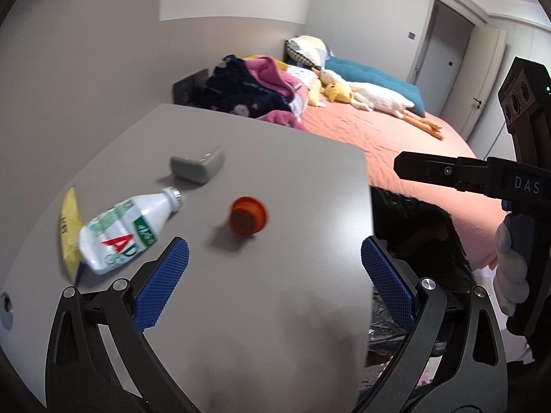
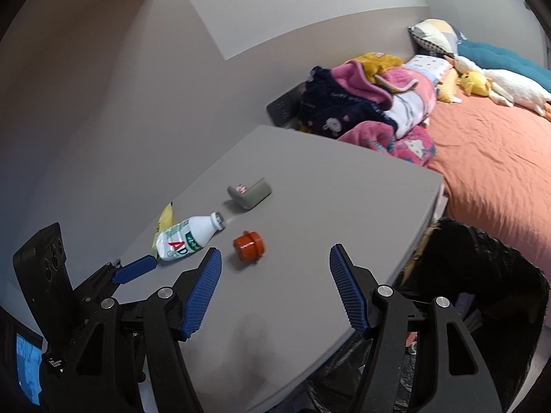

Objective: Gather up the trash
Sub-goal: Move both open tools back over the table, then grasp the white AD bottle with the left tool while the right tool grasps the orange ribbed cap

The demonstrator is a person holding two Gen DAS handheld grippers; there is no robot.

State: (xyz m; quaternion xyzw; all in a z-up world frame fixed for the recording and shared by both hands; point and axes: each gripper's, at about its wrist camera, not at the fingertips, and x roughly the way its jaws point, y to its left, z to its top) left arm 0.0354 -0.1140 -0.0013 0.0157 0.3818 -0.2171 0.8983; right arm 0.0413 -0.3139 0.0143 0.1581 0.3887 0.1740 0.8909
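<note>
On the grey table (image 1: 282,158) (image 2: 327,186) lie a white AD bottle (image 1: 127,230) (image 2: 187,237) on its side, a yellow wrapper (image 1: 70,227) (image 2: 165,220) under it, an orange cap-like piece (image 1: 248,215) (image 2: 248,246) and a grey L-shaped block (image 1: 199,167) (image 2: 249,194). My left gripper (image 1: 272,254) is open and empty above the table, just short of the orange piece. My right gripper (image 2: 273,268) is open and empty, near the table's right edge; it also shows in the left wrist view (image 1: 406,168).
A black bin bag (image 1: 413,234) (image 2: 482,275) stands open beside the table's right edge. Behind it is a bed (image 1: 378,127) (image 2: 489,144) with an orange cover, crumpled blankets and plush toys. Grey walls stand behind and to the left.
</note>
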